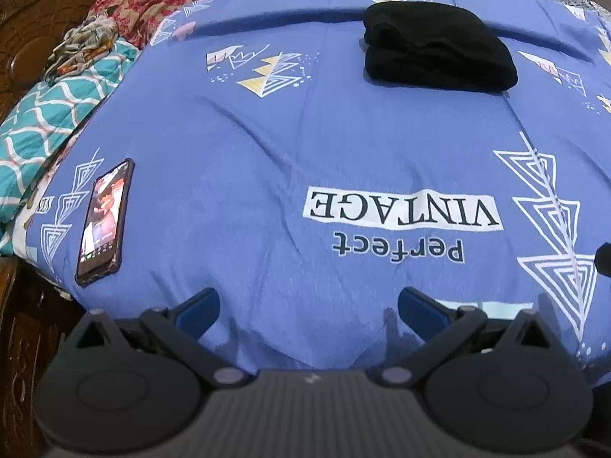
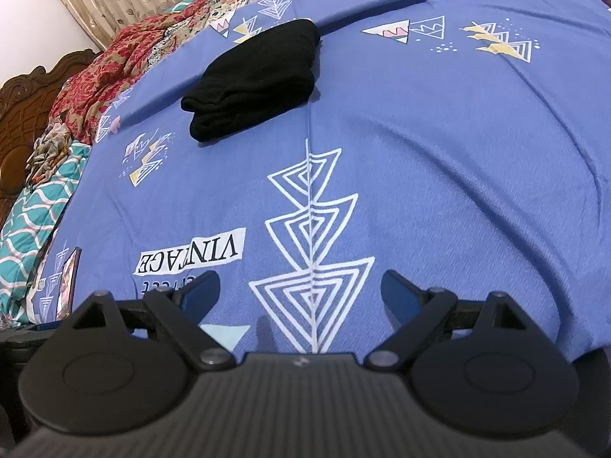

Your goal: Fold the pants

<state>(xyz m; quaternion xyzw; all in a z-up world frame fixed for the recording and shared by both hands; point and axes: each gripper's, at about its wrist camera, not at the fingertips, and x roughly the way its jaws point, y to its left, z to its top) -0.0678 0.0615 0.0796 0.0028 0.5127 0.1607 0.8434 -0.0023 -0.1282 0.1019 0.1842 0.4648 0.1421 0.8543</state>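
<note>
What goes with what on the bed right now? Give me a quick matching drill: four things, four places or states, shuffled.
Things:
1. pants
2. phone
3. left gripper
4. teal quilt

States:
A. screen lit, flat near the bed's left edge
B. open, holding nothing
C. black, folded into a stack
D. bunched beside the wooden headboard

Pairs: 1-C, 2-A, 3-B, 4-D

Left tool: blue-padded fingers spread wide — nothing between them, held low and level. Right tool: same condition — fingers apart, empty, pointing forward.
</note>
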